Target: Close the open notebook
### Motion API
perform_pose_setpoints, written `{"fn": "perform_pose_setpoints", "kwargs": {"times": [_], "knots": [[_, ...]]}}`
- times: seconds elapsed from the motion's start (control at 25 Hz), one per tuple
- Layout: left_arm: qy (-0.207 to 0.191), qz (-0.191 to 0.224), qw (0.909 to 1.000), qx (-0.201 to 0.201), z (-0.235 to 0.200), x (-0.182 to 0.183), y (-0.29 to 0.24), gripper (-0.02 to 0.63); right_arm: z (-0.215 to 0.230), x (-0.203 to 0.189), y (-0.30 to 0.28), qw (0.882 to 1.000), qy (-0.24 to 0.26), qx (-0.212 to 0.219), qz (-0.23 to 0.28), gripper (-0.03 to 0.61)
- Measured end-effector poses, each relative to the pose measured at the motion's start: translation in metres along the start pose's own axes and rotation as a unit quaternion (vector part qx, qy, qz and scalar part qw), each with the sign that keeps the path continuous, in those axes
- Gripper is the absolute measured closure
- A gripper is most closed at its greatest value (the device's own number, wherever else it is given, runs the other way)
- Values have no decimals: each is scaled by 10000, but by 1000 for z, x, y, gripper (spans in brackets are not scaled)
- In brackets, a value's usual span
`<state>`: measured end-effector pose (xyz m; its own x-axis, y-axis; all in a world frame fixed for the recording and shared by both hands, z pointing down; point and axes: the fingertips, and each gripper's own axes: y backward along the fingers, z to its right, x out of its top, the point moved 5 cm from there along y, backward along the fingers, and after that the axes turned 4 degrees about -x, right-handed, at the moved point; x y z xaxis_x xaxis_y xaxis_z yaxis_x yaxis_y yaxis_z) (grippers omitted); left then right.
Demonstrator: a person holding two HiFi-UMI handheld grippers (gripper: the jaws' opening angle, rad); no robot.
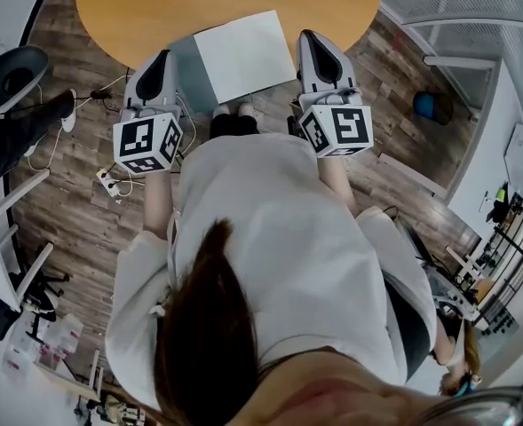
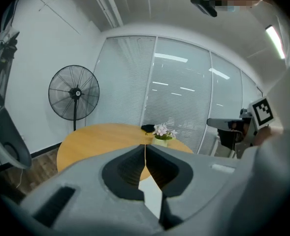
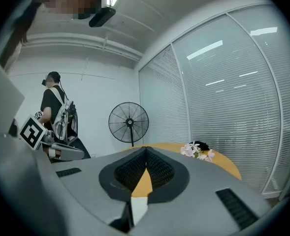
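The open notebook (image 1: 246, 53) lies at the near edge of the round wooden table (image 1: 154, 7), its white page up and a grey-blue leaf on its left side. My left gripper (image 1: 164, 54) hovers just left of it and my right gripper (image 1: 307, 34) just right of it, neither touching it. In the left gripper view the left gripper (image 2: 145, 145) has its jaws shut and empty, with the white page (image 2: 152, 193) showing below them. In the right gripper view the right gripper (image 3: 145, 149) is likewise shut on nothing, with a strip of the notebook (image 3: 139, 208) below.
A small pot of flowers (image 2: 163, 132) and a dark item stand at the table's far side. A standing fan (image 2: 74, 93) and a glass wall with blinds lie beyond. A person with a backpack (image 3: 56, 112) stands by. Office chairs (image 1: 12, 74) and a power strip (image 1: 110, 183) are on the floor at left.
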<state>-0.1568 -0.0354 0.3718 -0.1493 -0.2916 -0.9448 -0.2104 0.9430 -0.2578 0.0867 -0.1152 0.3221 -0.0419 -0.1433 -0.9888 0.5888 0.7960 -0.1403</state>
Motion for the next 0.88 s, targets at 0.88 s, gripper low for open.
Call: {"fn": "perform_pose_setpoints", "kwargs": {"times": [0.88], "knots": [[1945, -2307, 9503, -771, -16, -193, 6, 466, -61, -77, -2, 9901, 206, 729, -1181, 577]]}}
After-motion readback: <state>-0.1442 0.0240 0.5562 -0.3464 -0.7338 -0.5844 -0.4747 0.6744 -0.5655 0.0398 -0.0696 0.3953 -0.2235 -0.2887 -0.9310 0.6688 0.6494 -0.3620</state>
